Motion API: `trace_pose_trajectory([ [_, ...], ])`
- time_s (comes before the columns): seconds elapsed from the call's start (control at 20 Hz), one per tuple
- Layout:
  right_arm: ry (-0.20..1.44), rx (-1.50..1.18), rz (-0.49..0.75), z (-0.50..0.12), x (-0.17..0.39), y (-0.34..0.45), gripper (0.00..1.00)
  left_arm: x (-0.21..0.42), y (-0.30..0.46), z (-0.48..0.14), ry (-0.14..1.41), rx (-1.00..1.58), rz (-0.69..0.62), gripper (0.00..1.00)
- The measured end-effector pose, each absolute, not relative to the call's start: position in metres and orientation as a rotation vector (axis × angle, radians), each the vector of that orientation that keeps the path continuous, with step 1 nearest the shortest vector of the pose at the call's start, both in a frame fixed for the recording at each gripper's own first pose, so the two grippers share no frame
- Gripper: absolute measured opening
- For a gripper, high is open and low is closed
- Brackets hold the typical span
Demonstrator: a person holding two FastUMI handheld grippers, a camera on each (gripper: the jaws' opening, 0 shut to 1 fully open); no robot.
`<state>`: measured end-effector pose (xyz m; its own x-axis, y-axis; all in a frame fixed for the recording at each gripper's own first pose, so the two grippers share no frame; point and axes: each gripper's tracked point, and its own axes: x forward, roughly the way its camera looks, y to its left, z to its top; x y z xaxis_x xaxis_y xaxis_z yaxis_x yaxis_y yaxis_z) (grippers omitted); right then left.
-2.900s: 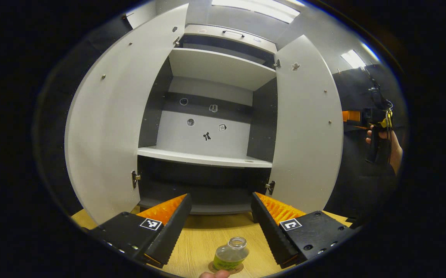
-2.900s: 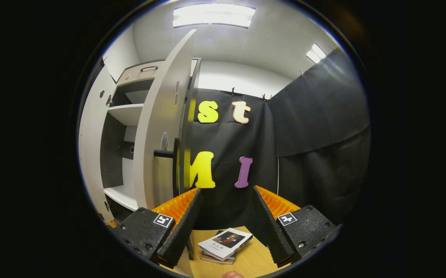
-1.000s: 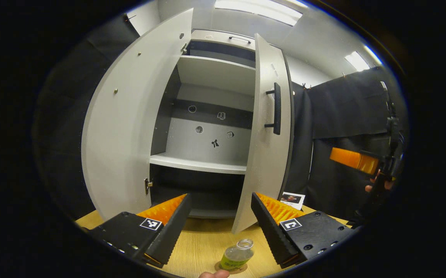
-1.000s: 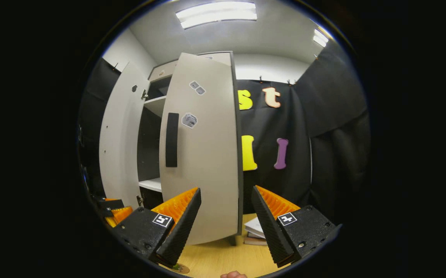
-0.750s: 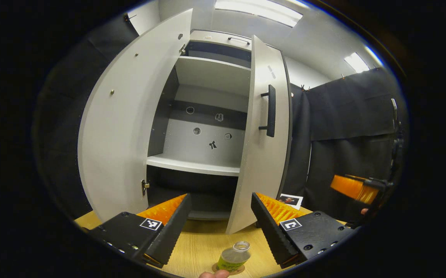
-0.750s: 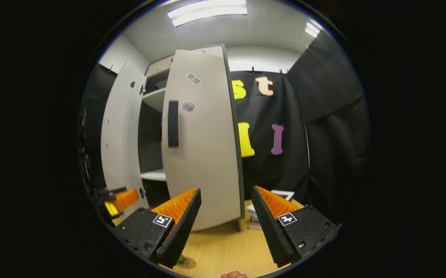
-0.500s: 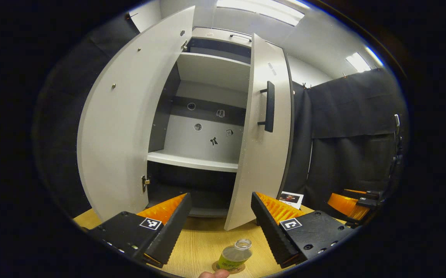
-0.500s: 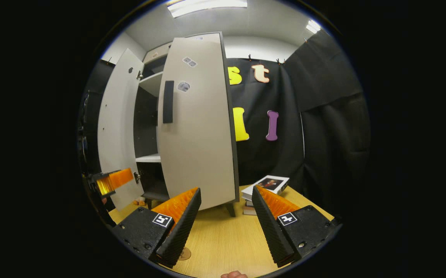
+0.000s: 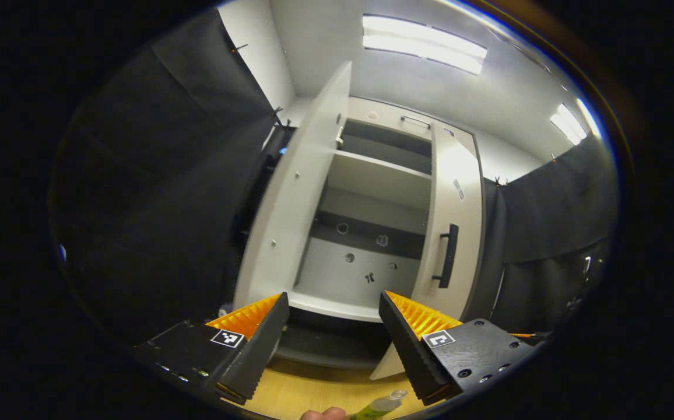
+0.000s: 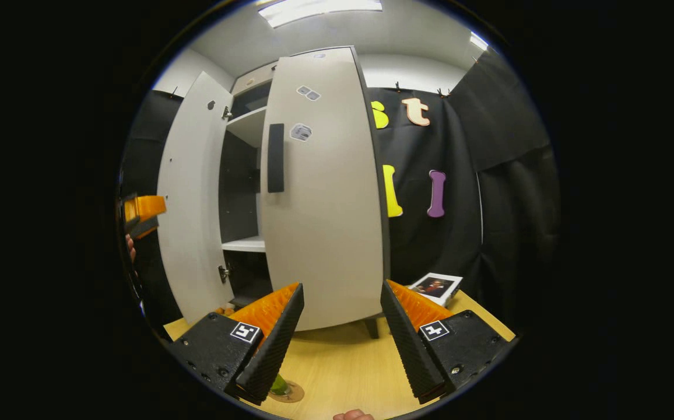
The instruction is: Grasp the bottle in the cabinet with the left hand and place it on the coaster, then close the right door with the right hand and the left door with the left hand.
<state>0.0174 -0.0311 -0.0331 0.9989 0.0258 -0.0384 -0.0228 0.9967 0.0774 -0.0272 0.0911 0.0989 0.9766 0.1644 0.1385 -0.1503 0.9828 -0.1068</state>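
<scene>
Left gripper view: the left hand-held gripper (image 9: 331, 341), jaws spread wide and holding nothing, faces the cabinet (image 9: 372, 175), whose left door (image 9: 296, 192) stands open edge-on while the right door (image 9: 450, 233), with its dark handle (image 9: 446, 255), is nearly shut. The bottle (image 9: 375, 408) appears at the bottom edge on the wooden counter (image 9: 313, 388). Right gripper view: the right hand-held gripper (image 10: 341, 332), likewise wide open and empty, hovers before the right door (image 10: 322, 192); the bottle (image 10: 279, 385) stands on the coaster (image 10: 291, 392), partly hidden behind one finger. A book (image 10: 436, 287) lies on the counter (image 10: 343, 367) beside the cabinet.
</scene>
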Motion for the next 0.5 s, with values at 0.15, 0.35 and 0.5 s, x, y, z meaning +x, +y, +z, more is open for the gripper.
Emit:
trace_pose_trajectory([
  [0.15, 0.063, 0.079, 0.041, -0.041, 0.02, -0.027, 0.82, -0.047, 0.157, 0.115, -0.208, -0.001, 0.337, 1.0],
  [0.35, 0.072, 0.079, 0.029, -0.042, 0.018, -0.034, 0.82, -0.05, 0.218, 0.108, -0.18, 0.088, 0.495, 1.0],
  [0.5, 0.058, 0.07, -0.007, -0.035, 0.012, -0.052, 0.82, -0.025, 0.233, 0.108, -0.148, 0.064, 0.501, 0.99],
])
